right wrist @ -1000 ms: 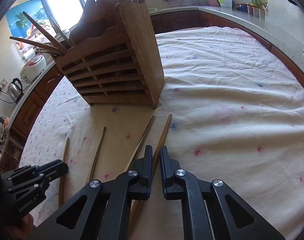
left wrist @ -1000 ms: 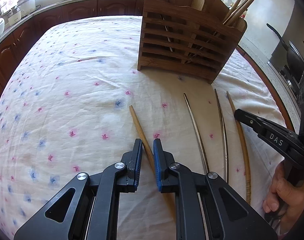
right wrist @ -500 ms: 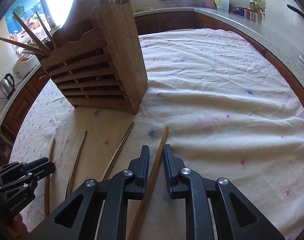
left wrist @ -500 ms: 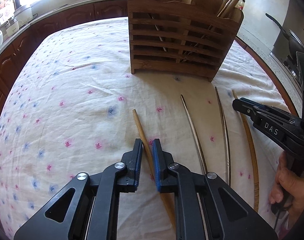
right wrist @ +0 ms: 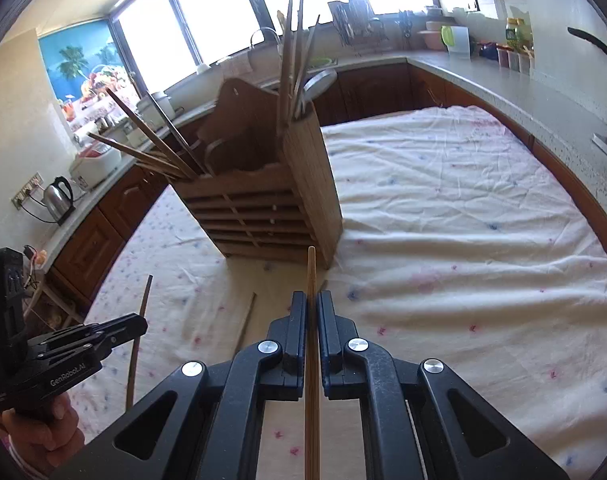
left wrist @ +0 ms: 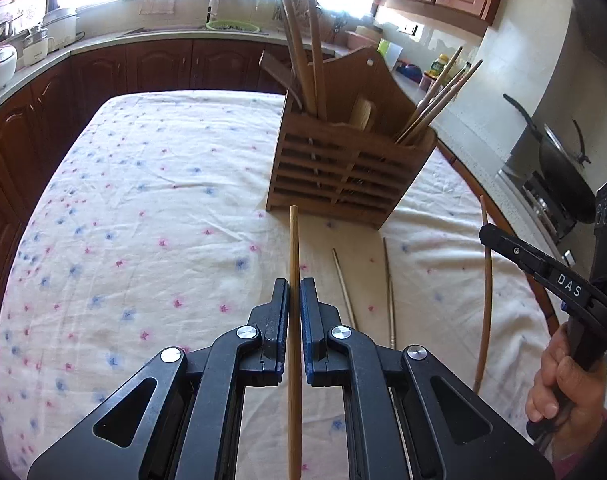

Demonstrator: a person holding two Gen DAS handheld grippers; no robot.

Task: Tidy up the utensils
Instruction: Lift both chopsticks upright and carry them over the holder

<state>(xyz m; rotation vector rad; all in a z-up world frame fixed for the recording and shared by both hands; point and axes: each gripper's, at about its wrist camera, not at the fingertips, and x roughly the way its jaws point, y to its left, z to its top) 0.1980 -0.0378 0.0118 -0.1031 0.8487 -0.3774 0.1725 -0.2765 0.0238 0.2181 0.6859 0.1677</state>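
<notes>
Left gripper (left wrist: 294, 300) pinching one wooden chopstick (left wrist: 293, 248), right gripper (right wrist: 311, 312) pinching another (right wrist: 311, 276), both lifted lengthwise, aimed at the wooden holder (left wrist: 343, 168) for dropping in; two metal chopsticks (left wrist: 388, 280) lying on the tablecloth (left wrist: 143, 220)

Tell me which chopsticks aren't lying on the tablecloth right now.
Two wooden ones: the chopstick clamped in the left gripper, and the second chopstick clamped in the right gripper. The thin pair lies flat.
</notes>
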